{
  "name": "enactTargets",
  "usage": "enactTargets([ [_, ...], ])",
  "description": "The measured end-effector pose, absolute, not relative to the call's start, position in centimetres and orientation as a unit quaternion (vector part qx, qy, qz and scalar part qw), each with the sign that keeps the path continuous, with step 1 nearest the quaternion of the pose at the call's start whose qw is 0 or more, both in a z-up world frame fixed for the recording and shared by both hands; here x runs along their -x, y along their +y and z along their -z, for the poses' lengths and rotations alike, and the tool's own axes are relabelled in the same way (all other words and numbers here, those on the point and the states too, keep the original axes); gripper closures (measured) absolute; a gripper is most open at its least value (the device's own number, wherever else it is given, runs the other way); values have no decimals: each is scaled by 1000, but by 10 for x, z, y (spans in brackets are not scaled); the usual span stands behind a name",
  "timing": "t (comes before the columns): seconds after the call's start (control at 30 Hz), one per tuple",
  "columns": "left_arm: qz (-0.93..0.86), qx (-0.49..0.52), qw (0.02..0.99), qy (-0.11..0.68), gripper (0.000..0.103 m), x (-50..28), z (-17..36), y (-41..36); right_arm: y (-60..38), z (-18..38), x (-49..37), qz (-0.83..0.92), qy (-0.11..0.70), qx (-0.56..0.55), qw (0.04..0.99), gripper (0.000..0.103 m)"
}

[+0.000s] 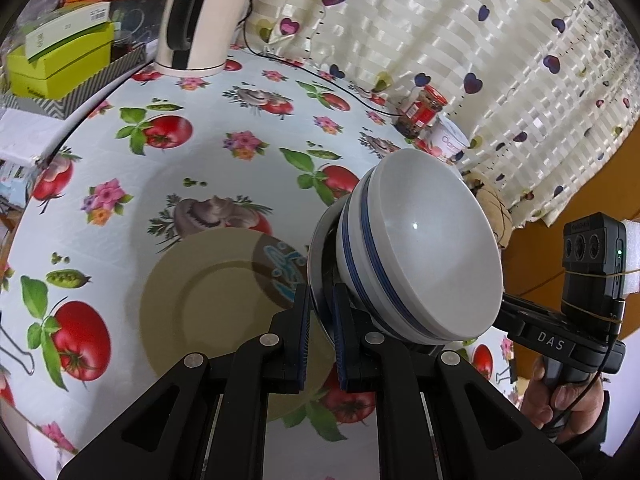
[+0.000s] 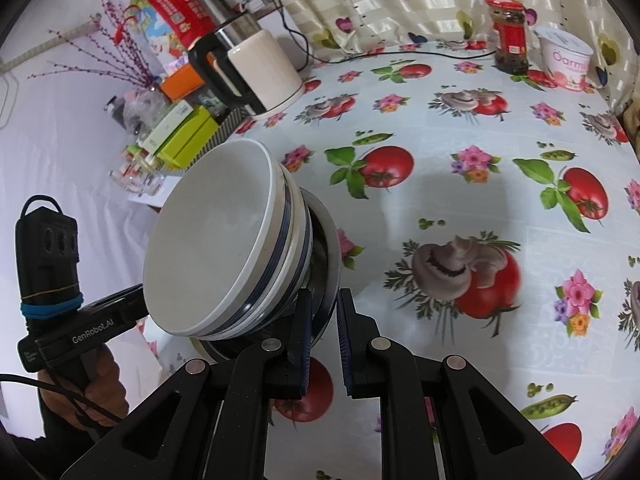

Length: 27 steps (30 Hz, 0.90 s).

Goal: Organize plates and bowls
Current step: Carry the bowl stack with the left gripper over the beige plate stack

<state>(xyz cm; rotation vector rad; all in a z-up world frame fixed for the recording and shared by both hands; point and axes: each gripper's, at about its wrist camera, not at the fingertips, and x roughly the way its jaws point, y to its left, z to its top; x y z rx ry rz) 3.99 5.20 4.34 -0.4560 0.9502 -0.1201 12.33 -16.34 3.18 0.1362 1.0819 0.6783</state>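
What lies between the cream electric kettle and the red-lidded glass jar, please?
Only flowered tablecloth crossed by a thin black cable, seen in the right wrist view.

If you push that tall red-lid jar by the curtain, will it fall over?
The jar may tip if pushed near its lid, since it stands tall and narrow. It looks like glass, so it is probably fragile. Its dark filling suggests it is fairly heavy.

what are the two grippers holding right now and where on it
Both hold one stack: white blue-striped ceramic bowls nested in a shiny metal dish. The left gripper and right gripper each pinch the metal dish's rim, on opposite sides.
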Motion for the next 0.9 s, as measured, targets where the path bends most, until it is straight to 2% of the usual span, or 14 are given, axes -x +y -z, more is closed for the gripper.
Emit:
enactTargets([
  [0.9, -4, 235, 859, 455, 93, -12, -27, 103, -93, -8, -122, -355, 532, -29, 768, 90],
])
